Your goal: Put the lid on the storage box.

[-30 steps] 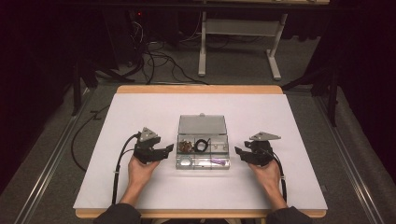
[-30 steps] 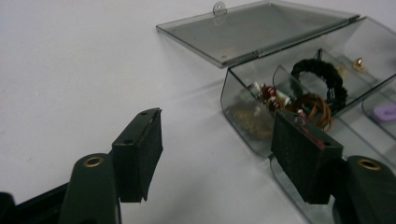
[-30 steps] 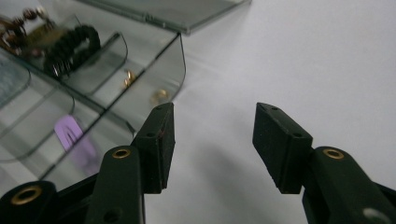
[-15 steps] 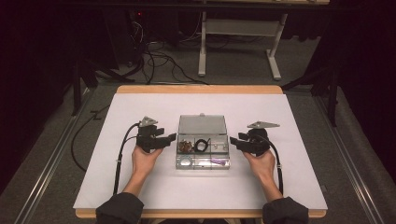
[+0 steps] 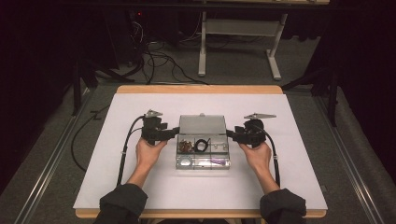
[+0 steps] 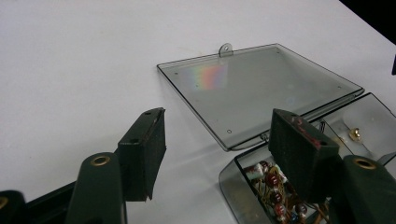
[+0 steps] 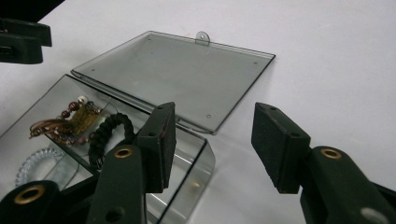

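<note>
A clear plastic compartment box [image 5: 219,164] sits mid-table, its lid [image 5: 202,124] folded flat toward the far side. Inside lie a black braided loop [image 7: 109,133], a brown beaded piece [image 7: 65,122] and a clear coil [image 7: 32,165]. My left gripper [image 5: 174,133] is at the box's left side near the hinge, jaws open. In the left gripper view the gripper [image 6: 217,128] frames the lid [image 6: 261,86] and the bead compartment [image 6: 273,189], gripping nothing. My right gripper [image 5: 230,135] is at the box's right side, and the right gripper view shows it [image 7: 215,121] open over the box's corner.
The box rests on a white table top [image 5: 140,186] with a wooden edge. Black cables [image 5: 125,149] trail from both grippers toward the person. Beyond the far edge are floor cables [image 5: 154,58] and a grey desk frame [image 5: 236,37].
Both hands have slid away from the person along the box's sides, up to the hinge line, and risen a little. The box and lid have not moved.
</note>
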A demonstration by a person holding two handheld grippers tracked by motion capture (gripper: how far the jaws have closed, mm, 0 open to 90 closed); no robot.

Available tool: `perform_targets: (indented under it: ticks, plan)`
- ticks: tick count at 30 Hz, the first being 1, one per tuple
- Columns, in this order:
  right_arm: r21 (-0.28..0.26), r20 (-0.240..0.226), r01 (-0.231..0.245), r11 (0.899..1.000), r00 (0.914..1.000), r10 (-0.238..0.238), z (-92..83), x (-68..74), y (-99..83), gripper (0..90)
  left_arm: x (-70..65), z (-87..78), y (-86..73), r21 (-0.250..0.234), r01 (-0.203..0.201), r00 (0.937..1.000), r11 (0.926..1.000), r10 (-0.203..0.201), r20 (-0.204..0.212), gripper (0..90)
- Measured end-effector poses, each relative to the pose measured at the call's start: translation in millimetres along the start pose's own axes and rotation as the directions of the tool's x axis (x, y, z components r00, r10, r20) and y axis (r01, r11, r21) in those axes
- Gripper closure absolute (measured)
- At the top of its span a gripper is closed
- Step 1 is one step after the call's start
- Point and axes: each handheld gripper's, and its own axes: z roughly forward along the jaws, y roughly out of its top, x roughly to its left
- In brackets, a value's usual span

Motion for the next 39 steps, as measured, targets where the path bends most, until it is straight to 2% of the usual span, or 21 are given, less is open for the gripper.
perform_targets:
  ticks: [3, 6, 11, 14, 17, 24, 27, 32, 39]
  plan:
    - [0.011, -0.007, -0.013, 1.0, 0.9999, 0.013, 4.6, 2.1, 4.8, 52.2, -1.7, 3.9, 2.6, 0.002, 0.005, 1.0, 1.0, -0.005, -0.004, 36.5]
    - [0.02, -0.016, -0.033, 0.999, 0.9993, 0.033, 9.1, 1.8, 10.0, 53.4, -1.4, 7.0, 5.9, -0.01, 0.044, 0.999, 0.999, -0.044, -0.001, 36.1]
    - [0.037, -0.026, -0.057, 0.998, 0.998, 0.058, 17.4, 1.5, 18.9, 53.2, -0.5, 17.4, 5.3, 0.006, 0.038, 0.999, 0.9993, -0.038, -0.023, 35.8]
    - [0.055, -0.032, -0.089, 0.994, 0.9954, 0.091, 23.5, -1.4, 22.1, 52.7, -2.1, 24.6, 5.1, 0.011, 0.036, 0.9988, 0.9993, -0.035, -0.035, 35.4]
    - [0.073, -0.023, -0.108, 0.991, 0.9936, 0.11, 28.9, -3.9, 25.6, 52.2, -1.7, 30.8, 5.7, 0.01, 0.061, 0.9974, 0.9981, -0.06, -0.04, 34.8]
    - [0.113, -0.007, -0.14, 0.984, 0.9899, 0.141, 42.8, -9.2, 26.0, 51.4, -1.7, 45.9, 1.7, 0.029, 0.051, 0.9955, 0.9983, -0.049, -0.081, 35.6]
    - [0.128, -0.004, -0.156, 0.979, 0.9874, 0.158, 48.4, -11.4, 24.4, 51.3, -2.1, 51.5, -1.5, 0.042, 0.036, 0.9948, 0.9984, -0.032, -0.097, 37.0]
    - [0.151, -0.006, -0.177, 0.973, 0.9836, 0.18, 55.9, -13.8, 22.8, 50.7, 0.4, 58.4, -4.3, 0.055, 0.081, 0.9915, 0.9952, -0.075, -0.106, 38.7]
    - [0.175, -0.021, -0.209, 0.962, 0.9763, 0.216, 64.1, -15.9, 22.1, 47.5, 4.1, 67.3, -10.1, 0.073, 0.109, 0.9869, 0.9913, -0.1, -0.127, 37.6]
